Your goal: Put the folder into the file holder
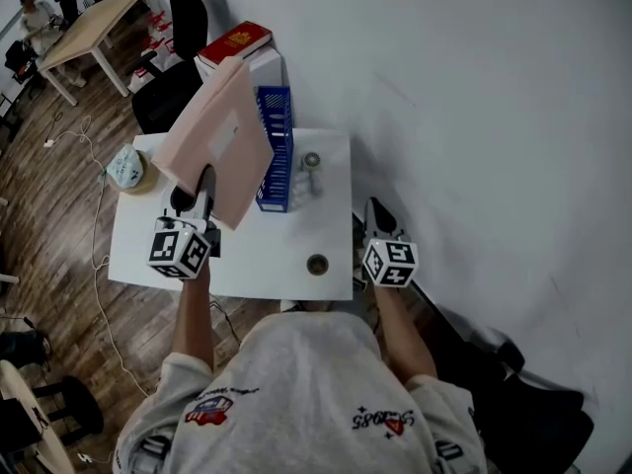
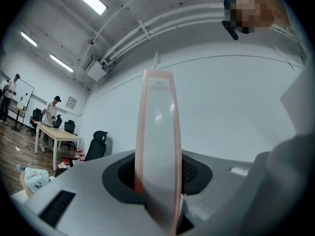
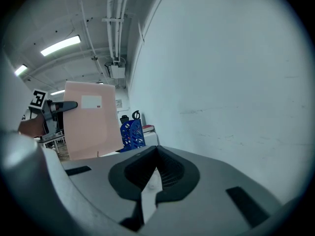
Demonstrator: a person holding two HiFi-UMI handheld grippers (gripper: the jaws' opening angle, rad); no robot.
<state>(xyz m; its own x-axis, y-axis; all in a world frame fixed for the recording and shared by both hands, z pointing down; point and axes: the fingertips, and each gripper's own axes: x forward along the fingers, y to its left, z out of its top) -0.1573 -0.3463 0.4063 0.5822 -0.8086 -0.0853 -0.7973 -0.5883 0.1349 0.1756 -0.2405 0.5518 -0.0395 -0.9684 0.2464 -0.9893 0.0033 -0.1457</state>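
A pink folder (image 1: 212, 141) with a white label is held up off the white table (image 1: 237, 265), tilted, just left of the blue mesh file holder (image 1: 276, 146). My left gripper (image 1: 193, 191) is shut on the folder's lower edge. In the left gripper view the folder (image 2: 157, 146) stands edge-on between the jaws. My right gripper (image 1: 380, 215) hangs at the table's right edge, shut and empty. From the right gripper view the folder (image 3: 91, 127) shows in front of the file holder (image 3: 130, 132).
A small metal stand (image 1: 312, 161) and a round dark knob (image 1: 317, 263) sit on the table right of the holder. A tape roll with a bag (image 1: 128, 169) lies at the left edge. A red book (image 1: 235, 40) rests on a white box behind. The wall is close on the right.
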